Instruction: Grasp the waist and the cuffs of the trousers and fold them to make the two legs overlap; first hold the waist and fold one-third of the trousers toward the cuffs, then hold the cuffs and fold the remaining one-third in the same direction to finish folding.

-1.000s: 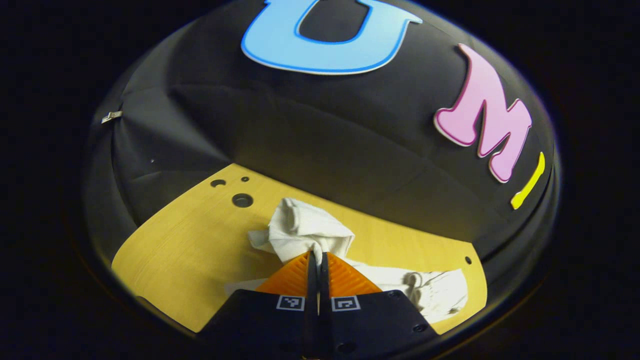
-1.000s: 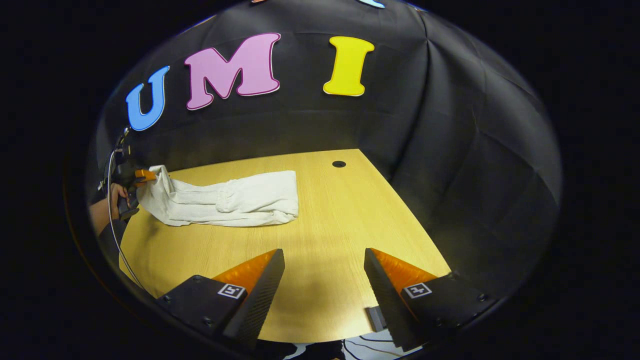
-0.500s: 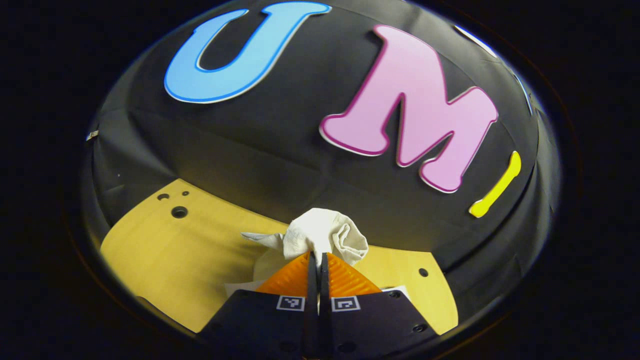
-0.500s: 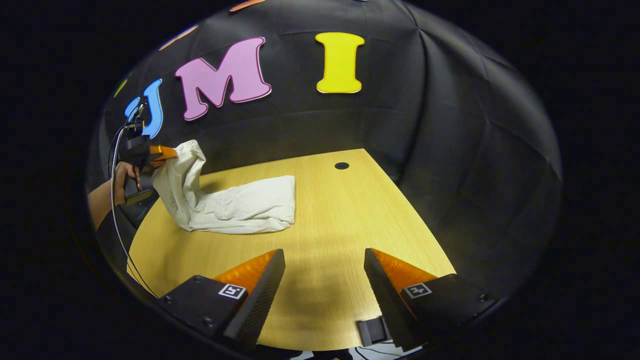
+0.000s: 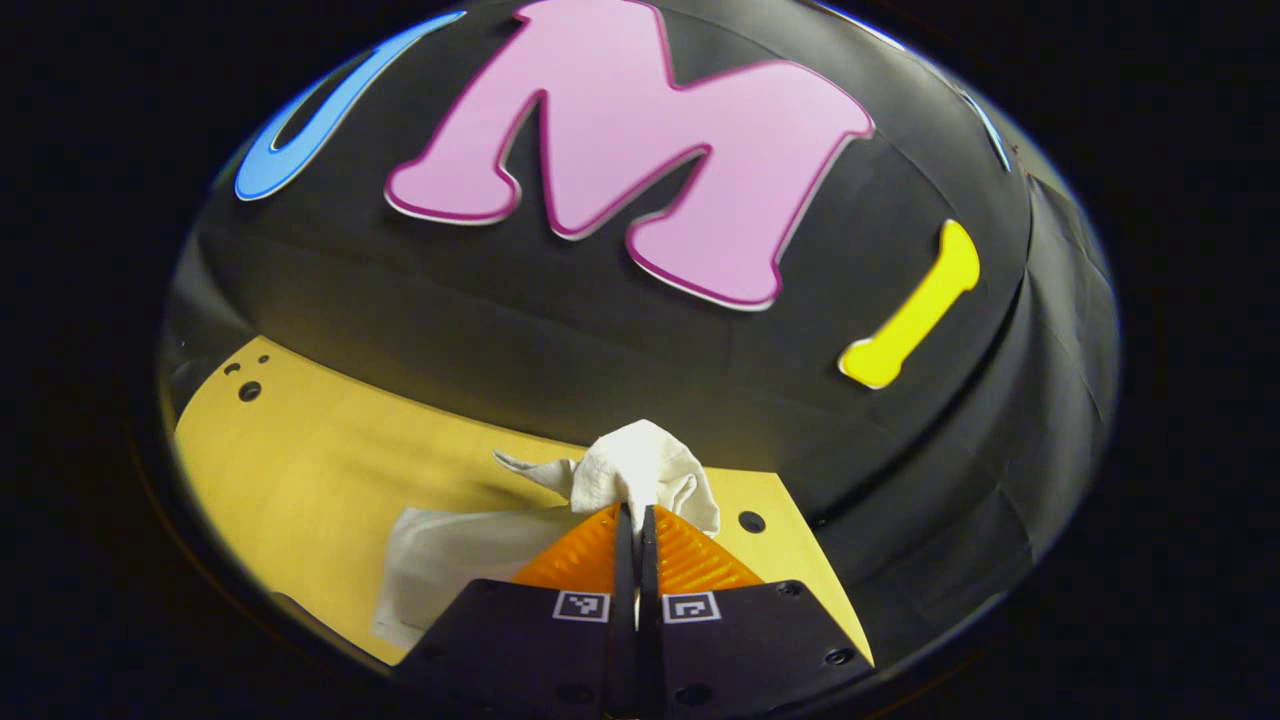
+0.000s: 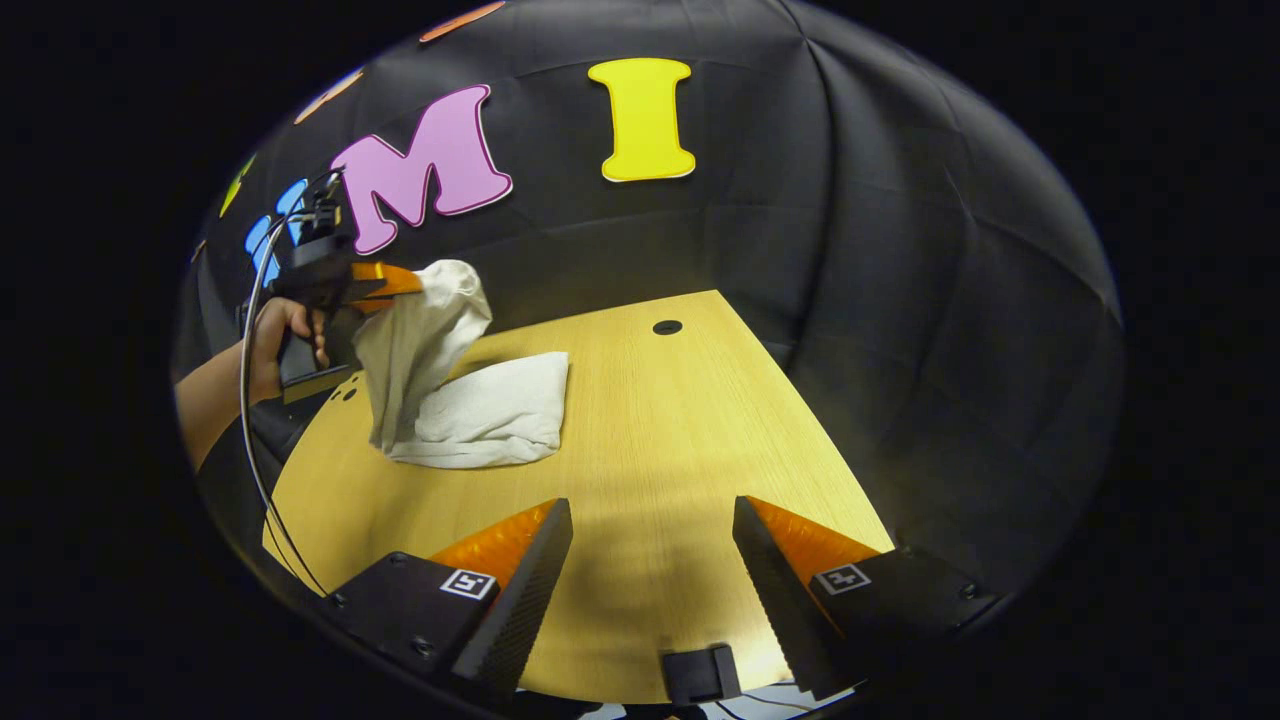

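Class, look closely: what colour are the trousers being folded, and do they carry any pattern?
The trousers are plain off-white, with no visible pattern; the right gripper view shows them best.

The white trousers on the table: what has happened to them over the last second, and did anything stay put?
The left gripper, shut on one end of the trousers, has lifted that end off the table and carried it up and over toward the part lying flat. That far part stayed flat where it was. The right gripper stayed open above bare table, holding nothing.

No readable words or numbers from where I stand; the left tool (image 5: 635, 515) and right tool (image 6: 650, 520) bear small square coded markers, seemingly without text.
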A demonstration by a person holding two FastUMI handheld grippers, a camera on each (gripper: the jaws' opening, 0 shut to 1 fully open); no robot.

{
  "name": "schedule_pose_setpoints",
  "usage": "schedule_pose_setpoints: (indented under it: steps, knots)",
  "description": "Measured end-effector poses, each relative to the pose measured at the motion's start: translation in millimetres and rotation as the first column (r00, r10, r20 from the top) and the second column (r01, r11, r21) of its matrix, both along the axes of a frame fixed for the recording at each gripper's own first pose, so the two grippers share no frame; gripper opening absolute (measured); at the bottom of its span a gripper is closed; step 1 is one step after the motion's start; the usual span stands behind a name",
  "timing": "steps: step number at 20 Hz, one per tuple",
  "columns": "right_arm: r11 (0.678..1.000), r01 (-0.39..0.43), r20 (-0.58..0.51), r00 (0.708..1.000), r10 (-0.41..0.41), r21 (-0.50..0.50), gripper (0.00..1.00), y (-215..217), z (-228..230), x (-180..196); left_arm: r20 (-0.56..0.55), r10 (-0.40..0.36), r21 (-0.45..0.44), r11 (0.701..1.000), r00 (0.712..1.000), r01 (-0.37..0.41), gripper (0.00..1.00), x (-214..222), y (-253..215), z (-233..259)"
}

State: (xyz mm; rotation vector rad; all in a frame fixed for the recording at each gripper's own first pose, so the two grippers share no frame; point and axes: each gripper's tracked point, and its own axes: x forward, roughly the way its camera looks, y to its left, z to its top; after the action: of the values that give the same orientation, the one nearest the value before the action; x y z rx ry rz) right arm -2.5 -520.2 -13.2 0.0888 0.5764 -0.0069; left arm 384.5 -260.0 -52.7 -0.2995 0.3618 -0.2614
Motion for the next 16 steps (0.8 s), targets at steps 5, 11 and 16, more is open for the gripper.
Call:
schedule_pose_setpoints:
  steps: [5, 11, 16]
  knots:
    - [0.999, -0.046, -0.019, 0.999, 0.045, -0.005, 0.99, -8.7, -6.1, -16.0, -0.049, -0.053, 0.054, 0.997, 0.997, 0.056, 0.05, -12.7, -59.8, -43.2]
    - [0.999, -0.049, -0.026, 0.998, 0.049, 0.002, 0.99, -9.9, -7.9, -24.9, -0.134, -0.044, 0.129, 0.99, 0.99, 0.062, 0.23, -25.7, -75.9, -89.8]
    - [0.998, -0.056, -0.024, 0.998, 0.056, 0.011, 0.99, -7.8, -7.8, -26.8, -0.112, -0.011, 0.229, 0.973, 0.994, 0.037, 0.45, -60.4, -40.4, -96.7]
